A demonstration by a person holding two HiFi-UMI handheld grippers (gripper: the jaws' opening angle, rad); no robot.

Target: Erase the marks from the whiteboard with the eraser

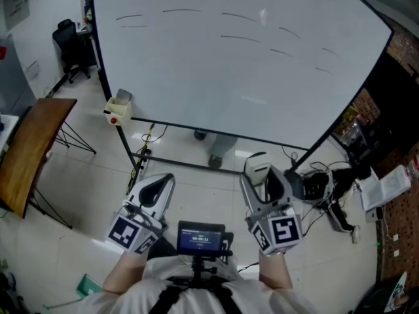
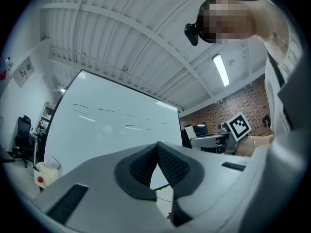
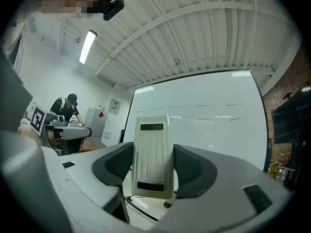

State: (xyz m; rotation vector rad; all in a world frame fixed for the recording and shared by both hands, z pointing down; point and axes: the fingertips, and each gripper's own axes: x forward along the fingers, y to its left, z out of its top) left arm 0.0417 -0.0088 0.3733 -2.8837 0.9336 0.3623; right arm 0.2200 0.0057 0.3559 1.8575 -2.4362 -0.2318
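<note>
**Head view.**
- Whiteboard (image 1: 242, 64): large, on a wheeled stand, standing ahead of the person.
- Marks (image 1: 182, 10): short dark strokes in two loose rows across the board's upper part.
- Left gripper (image 1: 165, 178): held low at the left, well short of the board.
- Right gripper (image 1: 264, 174): held low at the right, with the pale eraser (image 1: 256, 163) standing up from its tip.
- Cream box (image 1: 118, 108): hung at the board's lower left corner. It holds something red, possibly a marker cap, but too small to tell.
- Wooden table (image 1: 33, 149): at the far left.
- Cables (image 1: 317, 183): on the floor to the right.

**Left gripper view.**
- Left gripper (image 2: 156, 152): dark pads pressed together, nothing between them.
- Whiteboard (image 2: 112, 130): beyond the jaws, marks (image 2: 108, 110) faint near its top.

**Right gripper view.**
- Right gripper (image 3: 153, 166): jaws clamped on the sides of the eraser (image 3: 152, 154), which is upright with its ribbed cream face toward the camera and clear of the board.
- Whiteboard (image 3: 209, 125): behind the eraser, marks (image 3: 204, 106) along its upper part.
- Person (image 3: 65, 109): bent over a bench at the left.
</note>
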